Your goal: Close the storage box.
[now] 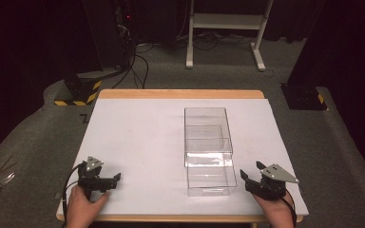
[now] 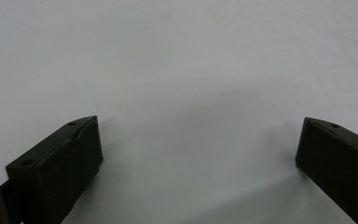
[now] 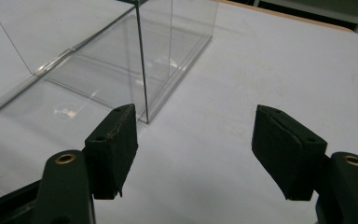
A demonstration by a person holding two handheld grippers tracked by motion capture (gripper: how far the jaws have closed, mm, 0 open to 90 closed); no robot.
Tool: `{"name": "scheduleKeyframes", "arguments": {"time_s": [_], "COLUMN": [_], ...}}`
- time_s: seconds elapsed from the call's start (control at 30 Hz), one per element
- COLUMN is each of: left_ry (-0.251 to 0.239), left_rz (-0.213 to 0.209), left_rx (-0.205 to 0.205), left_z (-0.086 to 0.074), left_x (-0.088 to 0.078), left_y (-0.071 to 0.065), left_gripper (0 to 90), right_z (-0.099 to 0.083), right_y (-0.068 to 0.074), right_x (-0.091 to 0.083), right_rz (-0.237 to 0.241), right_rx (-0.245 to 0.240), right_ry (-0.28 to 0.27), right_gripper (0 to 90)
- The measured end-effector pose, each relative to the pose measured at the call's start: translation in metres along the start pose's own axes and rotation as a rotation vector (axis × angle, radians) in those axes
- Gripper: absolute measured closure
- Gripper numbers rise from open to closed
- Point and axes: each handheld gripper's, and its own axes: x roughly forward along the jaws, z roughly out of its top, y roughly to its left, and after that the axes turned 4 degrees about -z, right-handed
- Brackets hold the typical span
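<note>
I see the surface (image 1: 138, 137) first: a wide white sheet over a wooden top, edged by grey carpet. On its right half stands the clear plastic box (image 1: 208, 135), a long rectangular case with transparent walls; a clear drawer-like tray (image 1: 211, 179) sticks out of its near end toward me. In the right gripper view one upright corner edge of the box (image 3: 142, 60) rises just past the tips of my tongs, and its flat clear base lies on the white sheet.

My right tongs (image 1: 249, 176) sit near the front right corner of the surface, just beside the tray's near right corner, apart from it, tips pointing left and away from me. In the right gripper view the jaws stand apart with bare surface between them, nothing held; so released.

My left tongs (image 1: 114, 179) rest at the front left, well apart from the box, my hand (image 1: 83, 206) behind them. In the left gripper view their jaws are spread wide over bare white, gripping nothing.
</note>
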Motion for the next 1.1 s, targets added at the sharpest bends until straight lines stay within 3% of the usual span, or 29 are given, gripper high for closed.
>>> {"name": "scheduleKeyframes", "arguments": {"time_s": [0.67, 1.1], "left_ry": [0.0, 0.0], "left_rz": [0.0, 0.0], "left_rx": [0.0, 0.0], "left_z": [0.0, 0.0], "left_x": [0.0, 0.0], "left_y": [0.0, 0.0], "left_gripper": [0.6, 0.6], "right_z": [0.01, 0.017], "right_y": [0.008, 0.023], "right_x": [-0.02, -0.038], "right_rz": [0.028, 0.068], "right_rx": [-0.004, -0.019], "right_ry": [-0.059, -0.098], "right_gripper": [31.5, 31.7]}}
